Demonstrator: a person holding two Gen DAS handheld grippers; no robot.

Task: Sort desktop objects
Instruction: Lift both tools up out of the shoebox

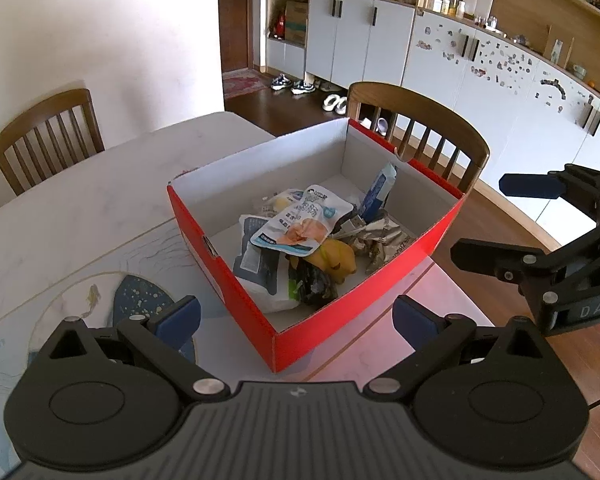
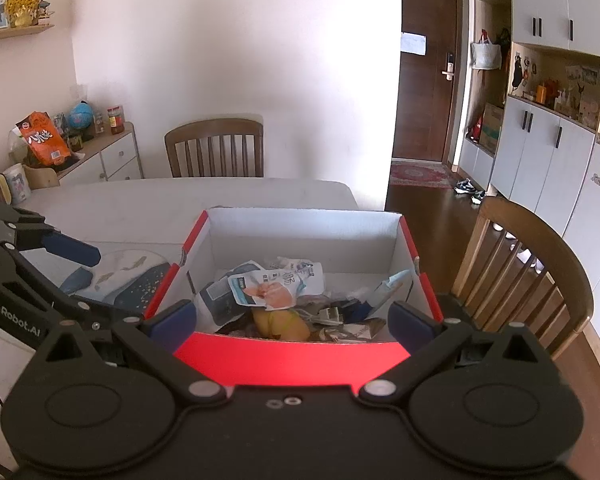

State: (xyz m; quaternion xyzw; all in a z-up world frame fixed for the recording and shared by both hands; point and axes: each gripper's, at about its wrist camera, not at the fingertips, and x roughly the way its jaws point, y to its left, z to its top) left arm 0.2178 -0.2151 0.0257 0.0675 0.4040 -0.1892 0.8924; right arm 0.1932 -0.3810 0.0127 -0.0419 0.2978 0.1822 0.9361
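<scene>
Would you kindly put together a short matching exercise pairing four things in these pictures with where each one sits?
Things:
1. red cardboard box
2. yellow plush toy
3. white snack pouch with blue print
4. brown wooden chair

Places:
A. lying on top of the pile in the box
B. on the white table
C. behind the box, beyond the table edge
D. inside the box, partly under the pouch

Pairs: 1-B, 2-D, 3-A, 4-C

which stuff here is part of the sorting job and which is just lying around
Job: red box, snack pouch, yellow toy, crumpled foil wrapper, left hand-held gripper, right hand-held gripper.
Lying about: chairs, shoes, orange bag.
</scene>
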